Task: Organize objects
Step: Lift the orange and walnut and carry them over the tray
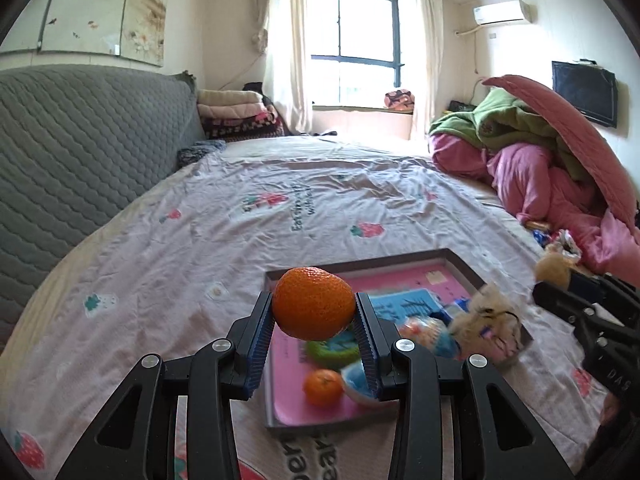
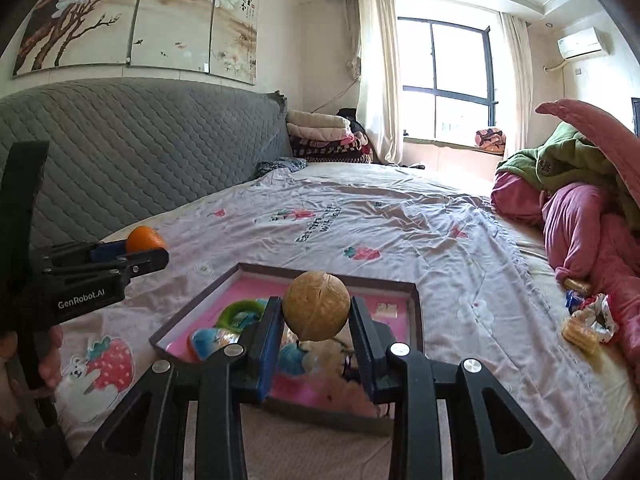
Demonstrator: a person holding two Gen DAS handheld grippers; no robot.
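Observation:
My left gripper (image 1: 314, 312) is shut on an orange mandarin (image 1: 314, 303) and holds it above the near left part of a pink-lined box (image 1: 460, 266) on the bed. My right gripper (image 2: 316, 312) is shut on a tan walnut (image 2: 316, 305) above the same box (image 2: 414, 300). The box holds a second mandarin (image 1: 322, 387), a green ring (image 1: 332, 352), a blue booklet (image 1: 404, 304), a blue-white toy (image 1: 356, 382) and a plush toy (image 1: 490, 326). The left gripper with its mandarin (image 2: 144, 239) shows at left in the right wrist view.
The bed has a strawberry-print sheet (image 1: 280, 216) and a grey quilted headboard (image 1: 80, 140) at left. A pile of pink and green bedding (image 1: 552, 160) lies at right. Snack packets (image 2: 580, 332) lie near it. Folded blankets (image 1: 236, 116) sit at the back.

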